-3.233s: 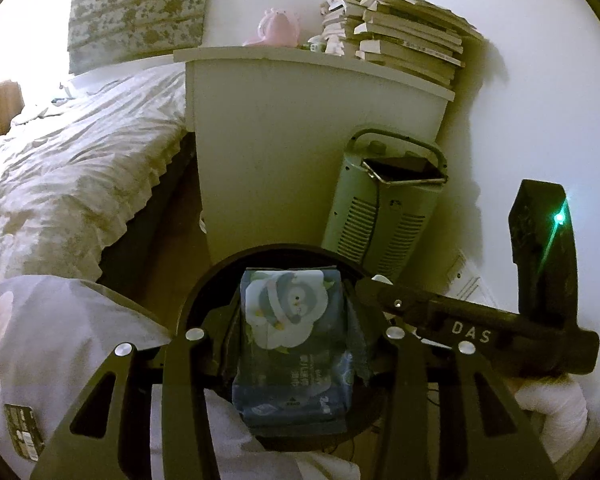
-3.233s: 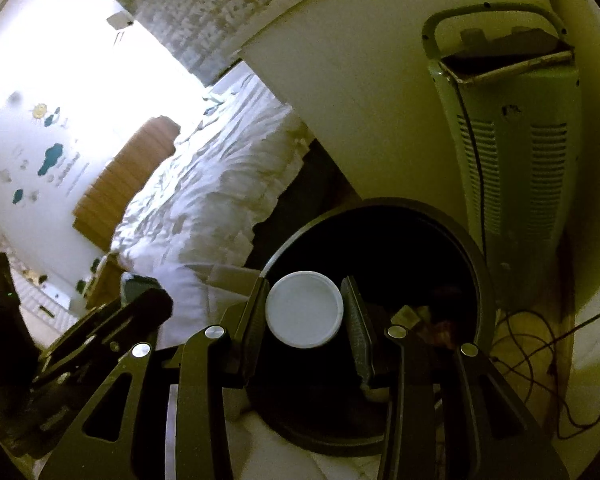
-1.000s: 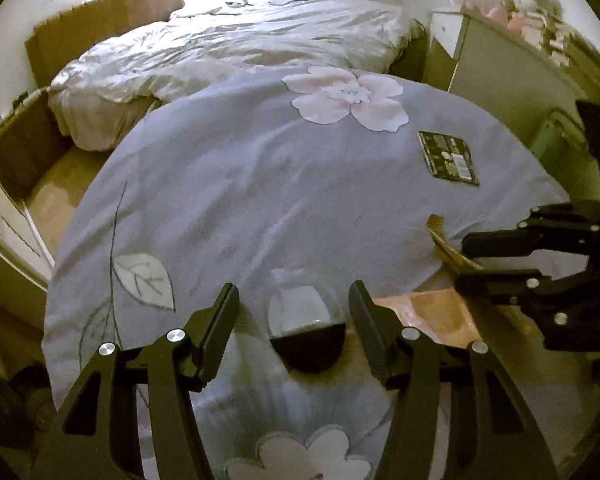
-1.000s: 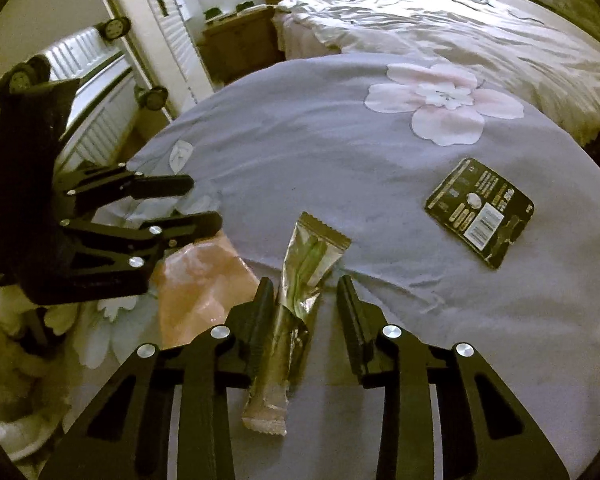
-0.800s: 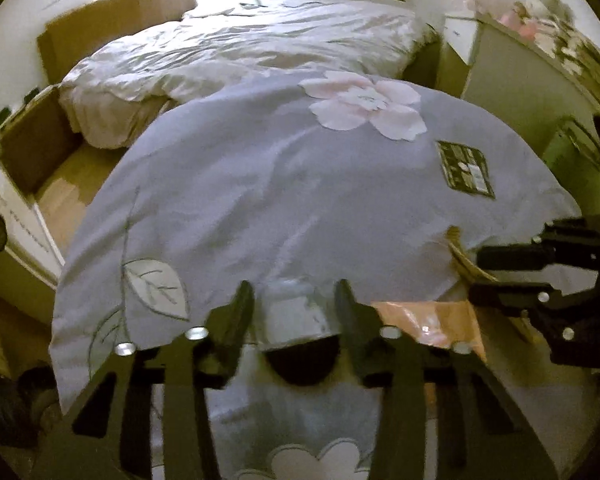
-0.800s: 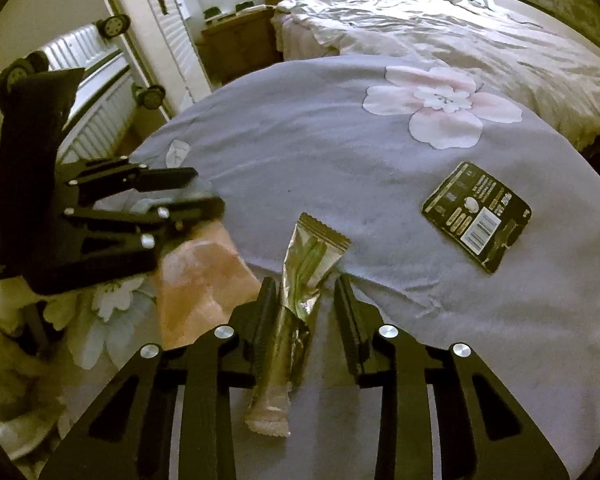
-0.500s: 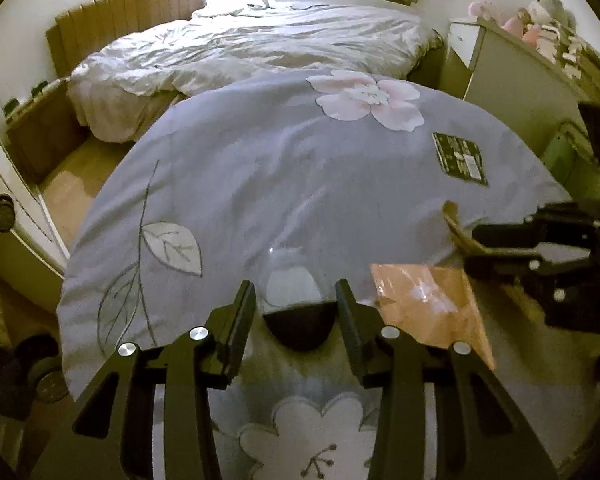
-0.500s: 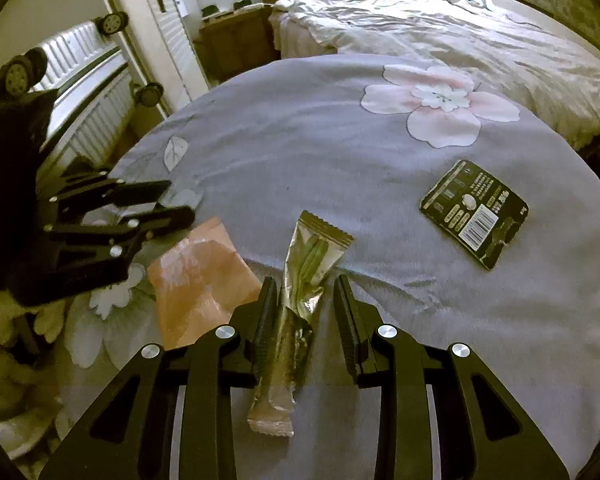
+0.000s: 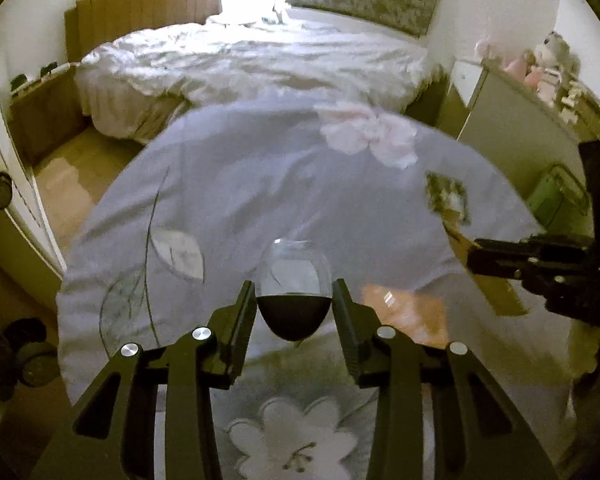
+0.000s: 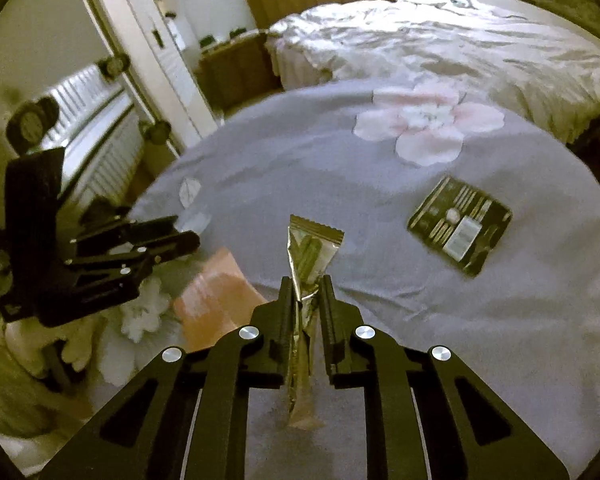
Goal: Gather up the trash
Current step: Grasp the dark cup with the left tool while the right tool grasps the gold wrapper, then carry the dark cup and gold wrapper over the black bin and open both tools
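A clear egg-shaped capsule (image 9: 294,268) with a dark lower half sits between the fingers of my left gripper (image 9: 294,286). The jaws are closing and both pads touch its sides; it hangs just above the lilac flowered bedspread (image 9: 228,184). My right gripper (image 10: 306,280) is shut on a long green-gold snack wrapper (image 10: 312,248), which sticks out forward and back, raised off the cover. In the left wrist view the right gripper (image 9: 476,256) stands at the right with the wrapper (image 9: 454,232) in it. The left gripper (image 10: 184,246) shows at the left of the right wrist view.
An orange wrapper (image 10: 216,296) lies flat on the bedspread between the two grippers. A black packet (image 10: 460,226) lies further right near the pink flower print. Beyond are a white bed (image 10: 440,40), a radiator (image 10: 96,120) at left and a white cabinet (image 9: 512,128) at right.
The left jaws closed in on the capsule and raised it. The right jaws closed tight on the snack wrapper and lifted it off the cover.
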`<action>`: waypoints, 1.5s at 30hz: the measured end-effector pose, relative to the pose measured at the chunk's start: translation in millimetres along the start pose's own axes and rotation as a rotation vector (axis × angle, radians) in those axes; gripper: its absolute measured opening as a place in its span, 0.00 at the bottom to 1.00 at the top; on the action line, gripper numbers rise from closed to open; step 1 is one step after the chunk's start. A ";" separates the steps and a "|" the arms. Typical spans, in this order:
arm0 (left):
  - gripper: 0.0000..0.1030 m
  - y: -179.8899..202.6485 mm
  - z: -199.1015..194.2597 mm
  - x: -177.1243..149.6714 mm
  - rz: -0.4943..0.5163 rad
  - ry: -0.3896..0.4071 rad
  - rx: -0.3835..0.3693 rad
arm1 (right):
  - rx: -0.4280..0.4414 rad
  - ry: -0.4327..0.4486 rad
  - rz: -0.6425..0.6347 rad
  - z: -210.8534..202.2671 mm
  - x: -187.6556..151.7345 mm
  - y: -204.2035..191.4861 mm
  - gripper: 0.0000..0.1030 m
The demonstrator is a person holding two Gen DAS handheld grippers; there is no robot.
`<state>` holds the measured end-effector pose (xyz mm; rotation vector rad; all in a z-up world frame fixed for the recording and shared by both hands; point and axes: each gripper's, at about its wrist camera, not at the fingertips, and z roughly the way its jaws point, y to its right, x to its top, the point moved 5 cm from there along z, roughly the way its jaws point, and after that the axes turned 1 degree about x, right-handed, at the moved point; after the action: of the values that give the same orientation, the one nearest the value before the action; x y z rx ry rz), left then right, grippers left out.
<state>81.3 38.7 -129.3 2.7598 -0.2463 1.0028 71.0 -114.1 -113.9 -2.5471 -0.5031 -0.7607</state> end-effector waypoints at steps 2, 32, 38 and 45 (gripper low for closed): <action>0.37 9.9 -7.4 11.0 0.002 0.031 -0.018 | 0.012 0.038 0.024 -11.8 6.3 6.5 0.14; 0.37 338.8 17.9 106.2 0.325 0.163 -0.426 | -0.252 0.514 0.497 -243.1 -45.8 253.2 0.14; 0.37 367.8 34.7 101.1 0.360 0.142 -0.443 | -0.279 0.496 0.564 -240.1 -71.7 283.3 0.14; 0.37 384.6 52.9 95.3 0.381 0.106 -0.445 | -0.294 0.475 0.617 -233.6 -94.2 304.2 0.14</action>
<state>100.9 -354.4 -59.2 2.2919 -0.8863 1.0201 35.3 -506.2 -83.0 -2.4231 0.5575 -1.1918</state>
